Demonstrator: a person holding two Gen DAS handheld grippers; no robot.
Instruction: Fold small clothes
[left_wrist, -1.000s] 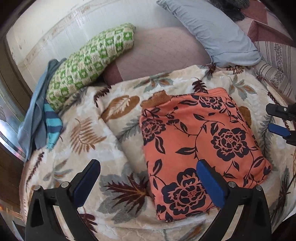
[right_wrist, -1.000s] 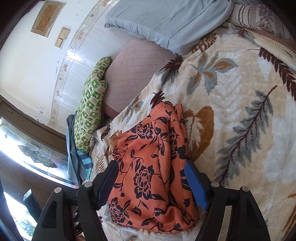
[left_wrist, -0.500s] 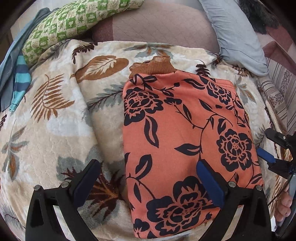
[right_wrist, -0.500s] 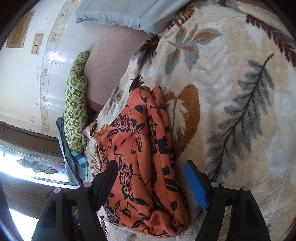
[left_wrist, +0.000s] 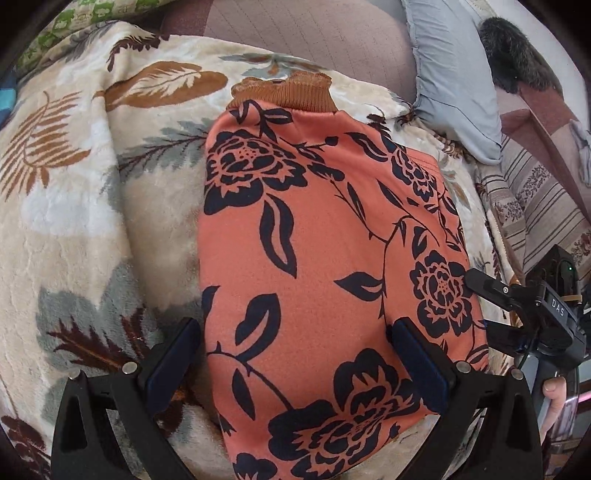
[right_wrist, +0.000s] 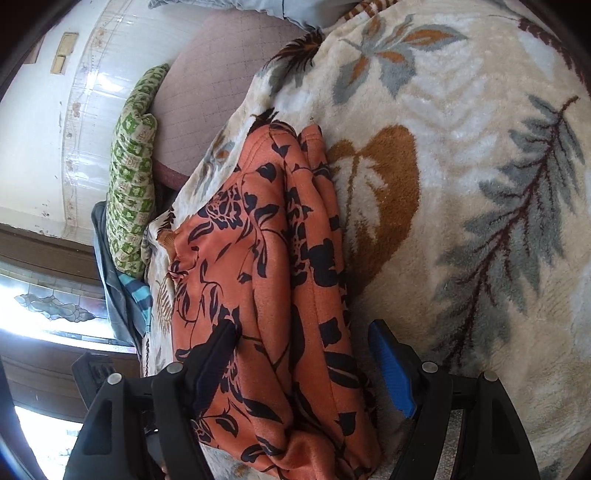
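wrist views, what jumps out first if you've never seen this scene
The orange garment with black flowers, folded and lying on the leaf-patterned blanket, dominates both views. Both grippers, left and right, are open and straddle its near end. A green checked pillow lies behind by the wall.

The orange flowered garment (left_wrist: 332, 258) is smooth matt cloth with a ribbed knit collar (left_wrist: 282, 94). Beneath it, the leaf-patterned blanket (right_wrist: 461, 184) looks plush and fuzzy (almost carpet-like). The wall tiles (right_wrist: 92, 110) are glossy. The gripper fingers (right_wrist: 391, 373) look like matt plastic with metal screw heads.
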